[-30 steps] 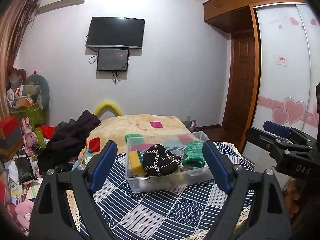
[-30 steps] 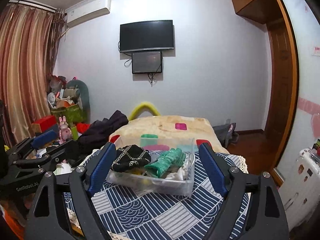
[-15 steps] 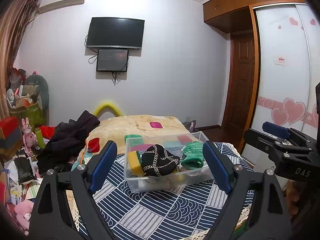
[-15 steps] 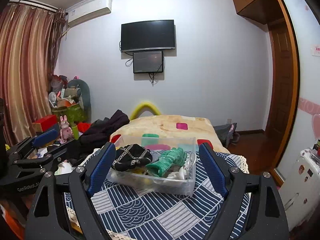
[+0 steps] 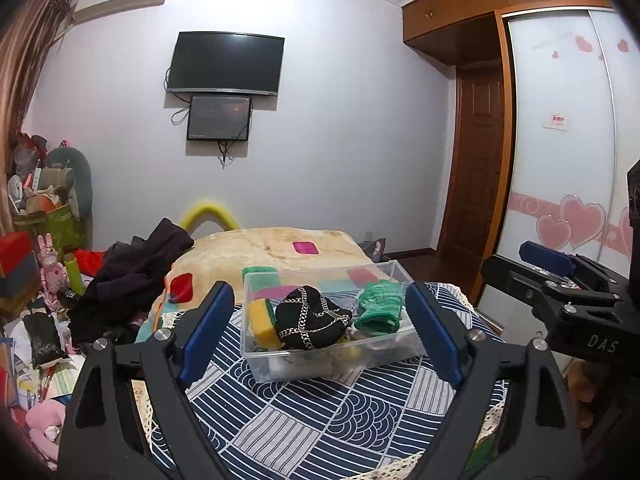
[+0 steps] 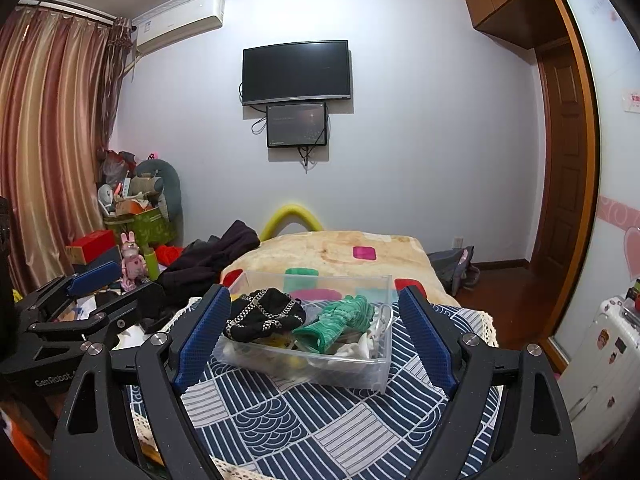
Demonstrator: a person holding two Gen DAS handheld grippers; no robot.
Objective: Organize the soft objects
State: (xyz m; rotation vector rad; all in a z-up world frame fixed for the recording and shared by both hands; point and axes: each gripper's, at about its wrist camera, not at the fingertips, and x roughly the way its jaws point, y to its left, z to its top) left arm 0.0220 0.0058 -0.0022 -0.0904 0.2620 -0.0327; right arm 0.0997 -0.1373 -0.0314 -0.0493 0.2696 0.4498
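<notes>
A clear plastic bin (image 5: 394, 348) (image 6: 380, 368) stands on a blue patterned cloth (image 5: 320, 420) (image 6: 320, 420). It holds a black item with a chain (image 5: 310, 322) (image 6: 264, 314), a green knit piece (image 5: 378, 306) (image 6: 340, 320), a yellow sponge (image 5: 262, 320) and white items (image 6: 360, 348). My left gripper (image 5: 320, 332) is open and empty, held back from the bin. My right gripper (image 6: 316, 336) is open and empty, also short of the bin. Each gripper shows at the edge of the other's view.
Behind the bin lies a beige blanket (image 5: 256, 248) with coloured patches and a heap of dark clothes (image 5: 136, 280). Clutter and toys fill the floor at the left (image 5: 40, 320). A wardrobe (image 5: 560, 160) and a door stand on the right, and a white suitcase (image 6: 600, 360).
Both views have shifted only slightly; the bin sits a touch higher in frame. Both grippers stay open and empty.
</notes>
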